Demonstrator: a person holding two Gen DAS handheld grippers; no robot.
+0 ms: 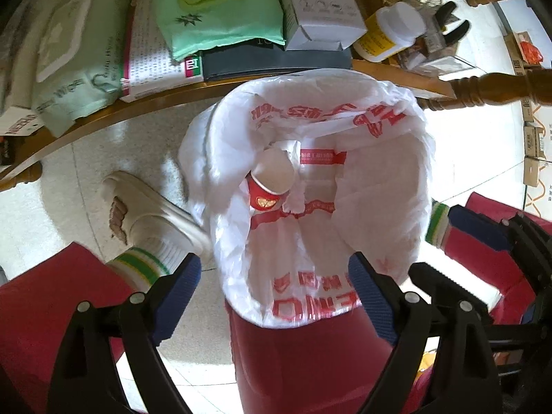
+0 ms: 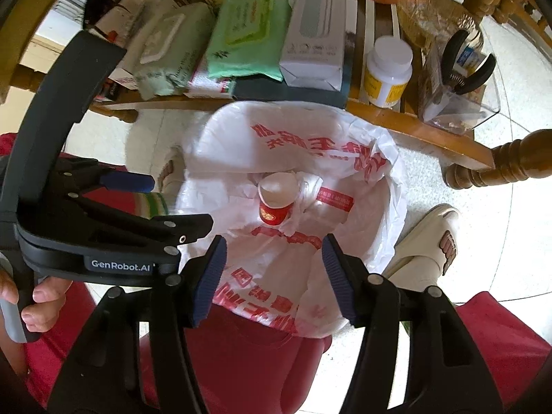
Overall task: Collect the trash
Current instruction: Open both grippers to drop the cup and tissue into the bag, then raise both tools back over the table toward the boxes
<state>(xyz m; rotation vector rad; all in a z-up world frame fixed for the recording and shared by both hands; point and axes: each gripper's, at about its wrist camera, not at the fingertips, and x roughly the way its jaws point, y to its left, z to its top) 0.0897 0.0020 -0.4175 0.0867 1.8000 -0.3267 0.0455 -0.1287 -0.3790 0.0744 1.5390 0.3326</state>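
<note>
A red bin (image 1: 303,362) lined with a white plastic bag (image 1: 379,179) printed in red stands on the floor below both grippers. A red-and-white paper cup (image 1: 270,179) lies tilted inside the bag, beside crumpled white paper. My left gripper (image 1: 274,276) hangs open over the bin's near rim, nothing between its blue pads. In the right wrist view the same bag (image 2: 310,138) and cup (image 2: 277,200) lie beneath my right gripper (image 2: 274,255), which is also open and empty. A hand holds the left gripper (image 2: 162,203) at the bin's left side.
A low wooden table (image 1: 103,110) behind the bin carries wet-wipe packs (image 1: 220,10), a white box (image 1: 317,10), a white bottle with a yellow label (image 2: 388,72) and pliers (image 2: 465,65). Its turned leg (image 2: 500,165) stands at the right. The person's slippered feet (image 1: 148,214) flank the bin.
</note>
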